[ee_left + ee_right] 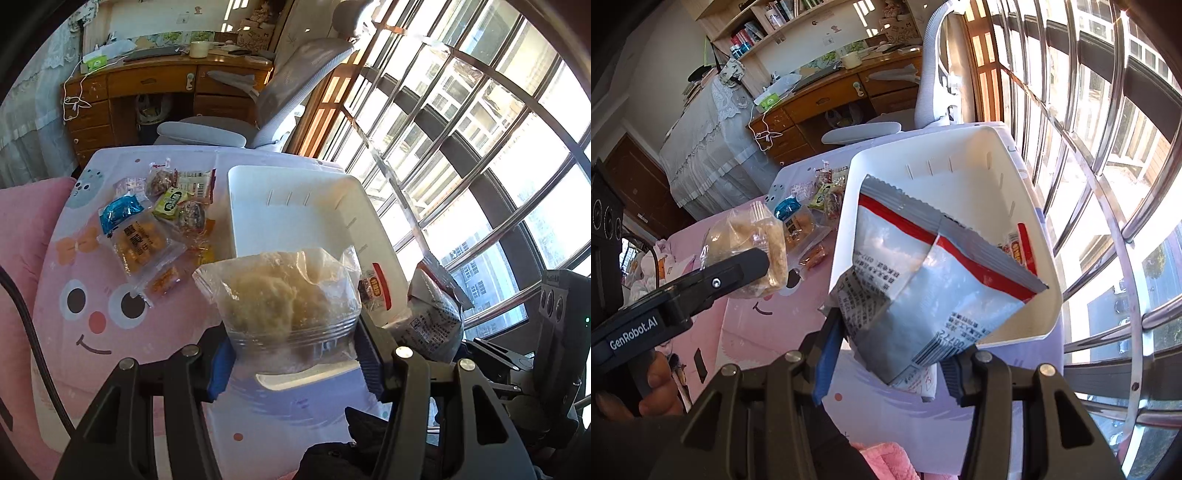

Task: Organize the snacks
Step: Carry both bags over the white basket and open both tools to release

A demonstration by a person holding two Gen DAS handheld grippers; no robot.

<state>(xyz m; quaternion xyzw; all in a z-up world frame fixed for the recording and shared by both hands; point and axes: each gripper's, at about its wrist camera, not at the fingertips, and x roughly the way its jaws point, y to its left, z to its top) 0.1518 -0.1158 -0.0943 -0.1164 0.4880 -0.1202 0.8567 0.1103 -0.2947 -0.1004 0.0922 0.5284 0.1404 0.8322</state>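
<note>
My left gripper (293, 360) is shut on a clear bag of pale bread (284, 295), held above the near rim of the white bin (295, 192). My right gripper (886, 365) is shut on a silver snack packet with a red stripe (923, 273), tilted over the white bin (997, 177). That packet (432, 314) also shows at the right of the left wrist view, and the bread bag (753, 251) with the left gripper's finger (738, 269) at the left of the right wrist view. A red-labelled snack (1019, 251) lies inside the bin. Several wrapped snacks (155, 229) lie in a pile left of the bin.
The bin and snacks rest on a pink cartoon-print cloth (92, 295). A grey office chair (258, 110) and a wooden desk (147, 85) stand beyond. A barred window (461, 147) runs along the right. A hand (653, 387) holds the left gripper's handle.
</note>
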